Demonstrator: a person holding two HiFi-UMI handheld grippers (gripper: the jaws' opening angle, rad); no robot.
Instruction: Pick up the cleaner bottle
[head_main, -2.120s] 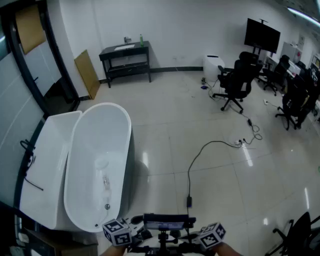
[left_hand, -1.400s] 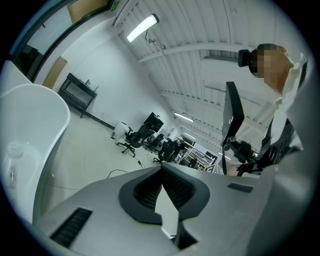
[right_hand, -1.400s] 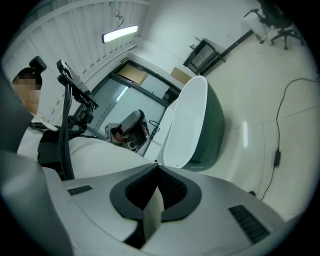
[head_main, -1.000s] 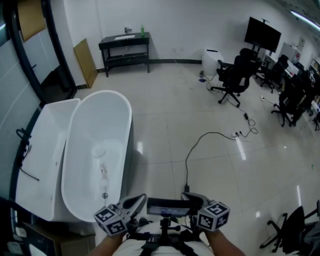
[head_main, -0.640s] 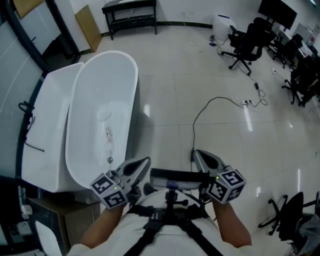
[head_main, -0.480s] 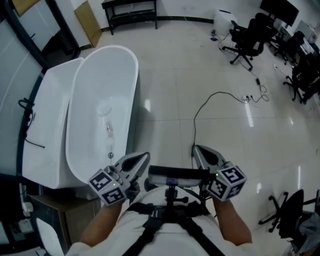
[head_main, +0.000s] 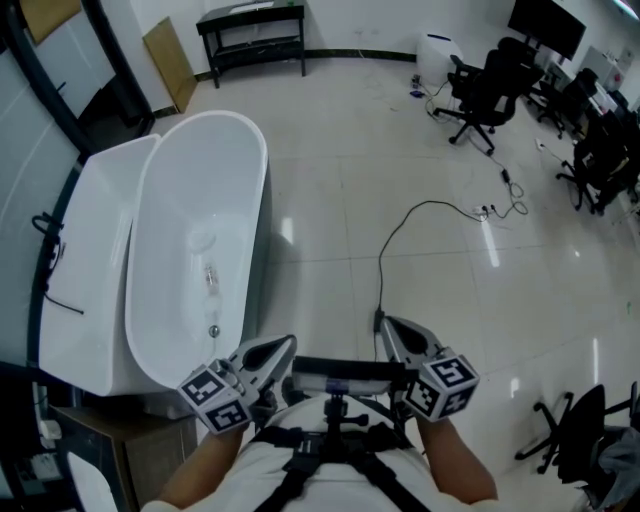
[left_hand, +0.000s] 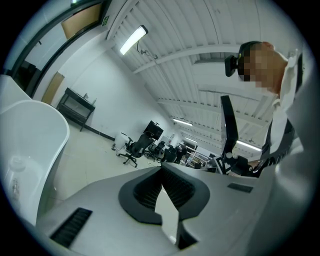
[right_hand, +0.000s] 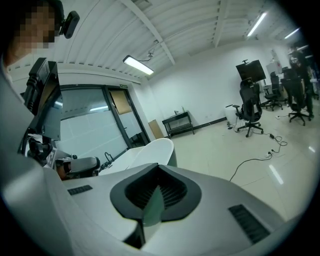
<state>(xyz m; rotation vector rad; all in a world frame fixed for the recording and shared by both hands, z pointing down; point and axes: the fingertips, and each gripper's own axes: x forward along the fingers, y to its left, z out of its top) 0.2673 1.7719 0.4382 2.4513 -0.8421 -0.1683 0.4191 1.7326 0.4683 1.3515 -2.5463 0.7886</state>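
No cleaner bottle shows clearly in any view. In the head view both grippers are held close to the person's body at the bottom edge. My left gripper (head_main: 270, 352) points toward the near end of the white bathtub (head_main: 255, 190). My right gripper (head_main: 398, 335) points over the bare tile floor. In the left gripper view my left gripper (left_hand: 161, 170) has its jaws together with nothing between them. The right gripper view shows my right gripper (right_hand: 158, 172) likewise shut and empty.
A white boxed panel (head_main: 85, 250) lies along the tub's left side. A black cable (head_main: 400, 240) runs across the floor just ahead. A black table (head_main: 250, 35) and cardboard (head_main: 160, 55) stand at the far wall. Office chairs (head_main: 480, 95) are at the far right.
Both grippers have come up from the bottom edge of the head view into fuller sight. The view has tilted down, then shifted slightly. Both jaws stay together.
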